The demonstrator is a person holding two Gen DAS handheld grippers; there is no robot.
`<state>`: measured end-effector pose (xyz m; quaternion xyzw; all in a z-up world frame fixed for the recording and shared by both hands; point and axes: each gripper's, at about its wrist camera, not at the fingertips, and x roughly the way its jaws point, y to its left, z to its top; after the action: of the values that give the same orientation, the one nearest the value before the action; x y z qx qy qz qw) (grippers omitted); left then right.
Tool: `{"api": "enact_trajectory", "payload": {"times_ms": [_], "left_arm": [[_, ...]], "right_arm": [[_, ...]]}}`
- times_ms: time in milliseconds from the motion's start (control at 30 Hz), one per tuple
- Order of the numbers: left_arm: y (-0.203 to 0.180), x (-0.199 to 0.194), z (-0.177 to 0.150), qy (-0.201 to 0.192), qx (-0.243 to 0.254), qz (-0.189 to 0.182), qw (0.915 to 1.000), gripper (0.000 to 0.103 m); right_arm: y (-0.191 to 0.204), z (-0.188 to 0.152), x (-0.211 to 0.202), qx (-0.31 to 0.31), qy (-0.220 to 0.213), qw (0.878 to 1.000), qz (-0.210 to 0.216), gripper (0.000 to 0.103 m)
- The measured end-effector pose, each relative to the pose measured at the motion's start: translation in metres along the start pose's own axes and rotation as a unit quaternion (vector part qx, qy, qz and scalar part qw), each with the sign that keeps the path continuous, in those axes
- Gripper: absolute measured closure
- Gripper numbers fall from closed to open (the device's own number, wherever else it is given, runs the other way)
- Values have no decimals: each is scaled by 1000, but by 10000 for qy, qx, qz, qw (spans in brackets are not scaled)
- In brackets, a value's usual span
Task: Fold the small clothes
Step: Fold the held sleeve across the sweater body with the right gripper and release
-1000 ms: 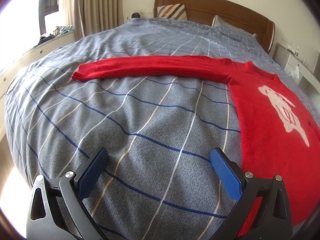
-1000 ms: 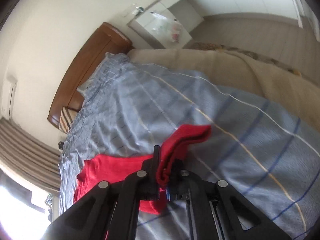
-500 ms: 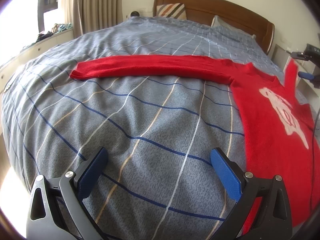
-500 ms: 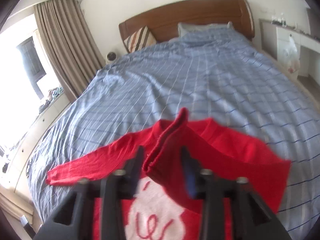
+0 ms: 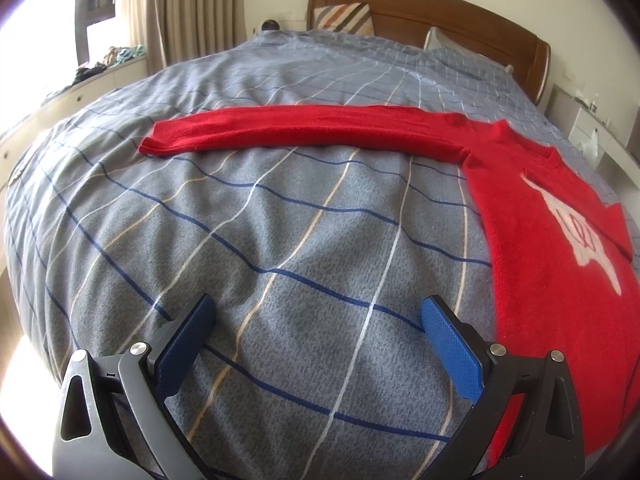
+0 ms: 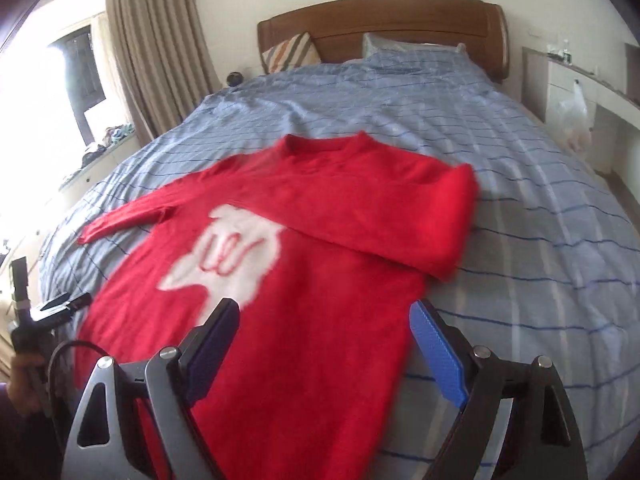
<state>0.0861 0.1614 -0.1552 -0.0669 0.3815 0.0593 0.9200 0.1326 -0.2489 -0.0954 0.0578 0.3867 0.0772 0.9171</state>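
Observation:
A red sweater (image 6: 312, 280) with a white design (image 6: 224, 252) lies flat on the bed. Its right sleeve (image 6: 400, 228) is folded across the chest, and its left sleeve (image 5: 304, 128) stretches straight out to the left. The sweater body shows at the right in the left wrist view (image 5: 552, 248). My right gripper (image 6: 324, 324) is open and empty above the sweater's lower part. My left gripper (image 5: 316, 320) is open and empty over bare bedspread, left of the sweater body and in front of the outstretched sleeve.
The bed has a blue-grey checked bedspread (image 5: 280, 240) and a wooden headboard (image 6: 384, 20) with pillows. Curtains and a window ledge (image 5: 80, 80) stand on the left. A white cabinet (image 6: 580, 92) stands on the right. The left gripper's handle (image 6: 24, 320) shows in the right wrist view.
My right gripper let go of the right sleeve, which now lies folded over the chest, and opened and pulled back. My left gripper stayed open and barely moved.

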Motion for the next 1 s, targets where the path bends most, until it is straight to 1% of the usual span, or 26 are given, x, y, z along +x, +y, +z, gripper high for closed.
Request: {"api": "enact_trajectory", "payload": {"times_ms": [67, 133, 167, 200, 233, 300, 367, 400, 467, 500, 567, 633, 700, 733, 767, 800, 833, 867, 933, 967, 1000], "left_arm": [[-2, 1, -1, -22, 14, 52, 10000, 0], [-7, 3, -2, -36, 75, 152, 9998, 0], [-9, 3, -3, -41, 118, 200, 9997, 0], [-10, 4, -3, -47, 146, 233, 9996, 0], [-10, 3, -3, -54, 153, 238, 9996, 0], [-7, 3, -3, -49, 119, 191, 9997, 0], [-4, 3, -2, -26, 76, 137, 9999, 0], [-3, 4, -2, -15, 57, 113, 9999, 0], [-1, 4, -1, 4, 36, 68, 10000, 0], [0, 4, -1, 10, 29, 44, 10000, 0], [2, 3, -1, 23, 7, -12, 10000, 0], [4, 3, 0, 45, -25, -65, 10000, 0], [5, 4, 1, 72, -39, -98, 9999, 0], [6, 5, 1, 81, -52, -113, 9999, 0], [7, 5, 2, 84, -72, -130, 9999, 0], [7, 5, 2, 88, -92, -147, 9998, 0], [8, 5, 3, 95, -107, -161, 9998, 0], [8, 5, 3, 99, -116, -168, 9997, 0], [8, 5, 3, 97, -117, -162, 9998, 0], [8, 6, 3, 97, -111, -150, 9998, 0], [7, 6, 3, 98, -92, -128, 9998, 0]], "right_arm": [[-30, -5, -8, 242, 182, 9988, -376, 16], [-41, 4, -12, 354, 209, 9981, -450, 17], [-37, 13, -12, 299, 173, 9986, -395, 19], [-26, 24, -9, 152, 166, 9993, -315, 21], [-10, 37, -2, -74, 224, 9995, -206, 26], [35, 62, 24, -603, 543, 9967, -6, 32], [83, 85, 58, -1084, 926, 9897, 138, 46], [106, 96, 74, -1280, 1023, 9863, 180, 48], [144, 110, 108, -1593, 1161, 9803, 120, 57], [157, 116, 125, -1695, 1209, 9781, -4, 58], [172, 123, 157, -1774, 1256, 9755, -345, 59], [175, 125, 184, -1744, 1383, 9736, -499, 60], [174, 118, 206, -1786, 1717, 9673, -546, 81], [173, 116, 209, -1858, 1699, 9653, -688, 99], [173, 117, 205, -1895, 1504, 9668, -825, 98], [171, 120, 194, -1772, 1266, 9724, -833, 98], [170, 125, 182, -1546, 1065, 9796, -712, 98], [172, 128, 169, -1398, 896, 9848, -504, 98], [187, 130, 149, -1539, 614, 9861, -84, 98], [196, 129, 143, -1663, 532, 9845, 162, 98], [206, 126, 142, -1857, 506, 9810, 241, 98]]}}
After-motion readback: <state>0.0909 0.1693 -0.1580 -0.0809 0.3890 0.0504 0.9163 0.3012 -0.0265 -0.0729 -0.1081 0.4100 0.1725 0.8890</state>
